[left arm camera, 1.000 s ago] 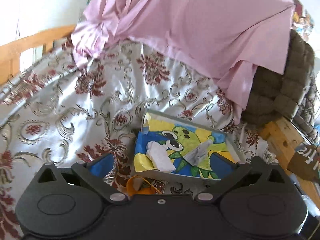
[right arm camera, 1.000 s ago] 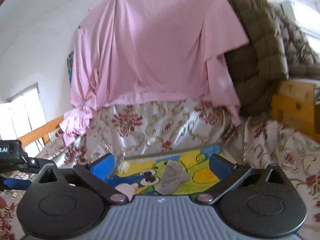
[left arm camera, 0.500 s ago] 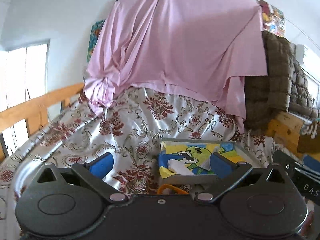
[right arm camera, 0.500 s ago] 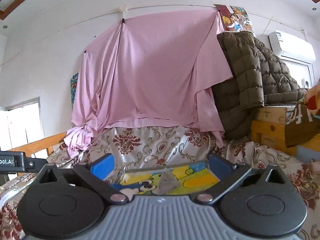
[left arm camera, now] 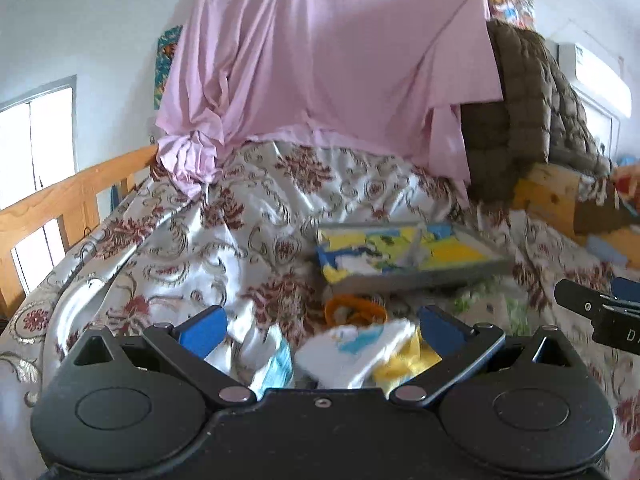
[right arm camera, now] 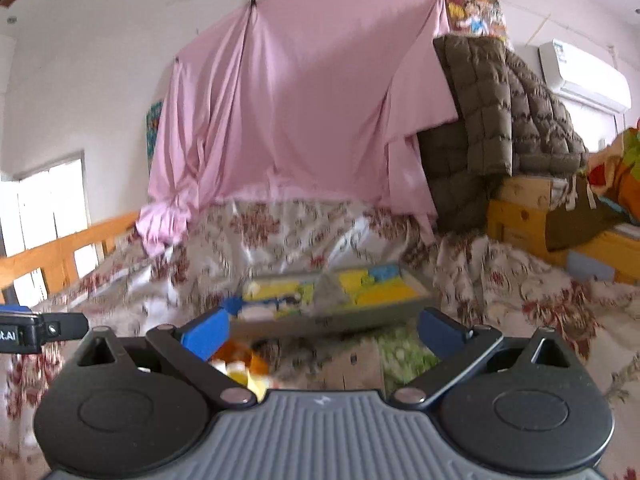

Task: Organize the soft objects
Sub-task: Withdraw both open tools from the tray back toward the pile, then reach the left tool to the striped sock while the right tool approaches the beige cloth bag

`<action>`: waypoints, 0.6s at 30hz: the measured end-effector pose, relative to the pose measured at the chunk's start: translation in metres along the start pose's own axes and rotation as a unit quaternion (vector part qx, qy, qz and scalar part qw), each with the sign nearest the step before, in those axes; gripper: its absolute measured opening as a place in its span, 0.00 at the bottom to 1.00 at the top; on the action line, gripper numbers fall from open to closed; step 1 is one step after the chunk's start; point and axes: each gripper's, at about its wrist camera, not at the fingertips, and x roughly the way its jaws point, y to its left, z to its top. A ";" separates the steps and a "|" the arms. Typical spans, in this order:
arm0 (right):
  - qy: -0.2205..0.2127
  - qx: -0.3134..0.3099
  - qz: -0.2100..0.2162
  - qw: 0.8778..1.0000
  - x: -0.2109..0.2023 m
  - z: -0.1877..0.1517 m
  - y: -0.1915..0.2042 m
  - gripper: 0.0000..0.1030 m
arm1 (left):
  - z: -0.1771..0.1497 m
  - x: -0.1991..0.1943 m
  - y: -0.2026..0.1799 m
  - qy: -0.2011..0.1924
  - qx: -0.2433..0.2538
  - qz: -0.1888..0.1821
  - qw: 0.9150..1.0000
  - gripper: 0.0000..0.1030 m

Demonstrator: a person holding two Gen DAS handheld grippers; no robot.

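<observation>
**Soft items heaped below the left jaws, tray beyond on the bed**

A blurred heap of small cloth pieces (left arm camera: pixel 356 354), white, blue and yellow, lies on the bed between and just under the blue pads of the left gripper (left arm camera: pixel 322 326), whose jaws stand wide apart and hold nothing. An orange ring-like item (left arm camera: pixel 354 309) sits just past the heap, toward the tray. The grey-rimmed tray (left arm camera: pixel 416 276) with a bright cartoon lining rests farther out on the floral bedspread (left arm camera: pixel 168 248), ahead and slightly right of the left jaws; a white piece (left arm camera: pixel 358 266) lies near its left end and a grey piece (left arm camera: pixel 414 254) near the middle.

In the right wrist view the same tray (right arm camera: pixel 336 320) sits straight ahead, just beyond the pads of the right gripper (right arm camera: pixel 324 330), also spread apart and empty. The grey piece (right arm camera: pixel 330 292) shows in the tray's centre. Yellow and orange scraps (right arm camera: pixel 240 368) lie below the left pad, a green patterned cloth (right arm camera: pixel 400 356) nearer the right pad; blur hides their shapes.

A pink sheet (right arm camera: pixel 296 112) hangs behind the bed, with a brown quilted jacket (right arm camera: pixel 496 112) to its right
</observation>
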 end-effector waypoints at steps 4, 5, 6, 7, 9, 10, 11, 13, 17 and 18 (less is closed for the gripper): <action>0.045 0.004 0.000 0.999 -0.002 -0.012 0.002 1.00 | -0.013 0.000 0.007 0.033 0.005 0.006 0.999 0.99; 0.055 0.005 0.000 0.998 -0.002 -0.015 0.003 1.00 | -0.016 0.001 0.009 0.044 0.007 0.008 0.999 0.99; 0.062 0.005 0.002 0.998 -0.002 -0.017 0.002 1.00 | -0.018 0.002 0.010 0.052 0.007 0.009 0.999 0.99; 0.071 0.004 0.004 0.997 -0.002 -0.019 0.002 1.00 | -0.020 0.003 0.010 0.059 0.008 0.011 0.998 0.99; 0.086 -0.004 0.004 0.996 0.000 -0.023 0.005 1.00 | -0.022 0.005 0.009 0.069 0.011 0.009 0.998 0.99; 0.096 -0.011 0.001 0.995 0.002 -0.025 0.008 1.00 | -0.022 0.005 0.008 0.071 0.015 0.007 0.997 0.99; 0.108 -0.019 -0.001 0.994 0.005 -0.027 0.010 1.00 | -0.023 0.006 0.006 0.072 0.022 0.007 0.997 0.99; 0.138 -0.035 -0.006 0.990 0.013 -0.032 0.015 1.00 | -0.026 0.008 0.000 0.077 0.045 0.012 0.996 0.99; 0.199 -0.049 0.001 0.979 0.027 -0.042 0.022 1.00 | -0.038 0.018 -0.017 0.101 0.107 0.031 0.989 0.99; 0.212 -0.049 0.003 0.976 0.030 -0.044 0.022 1.00 | -0.042 0.020 -0.021 0.109 0.126 0.033 0.985 0.99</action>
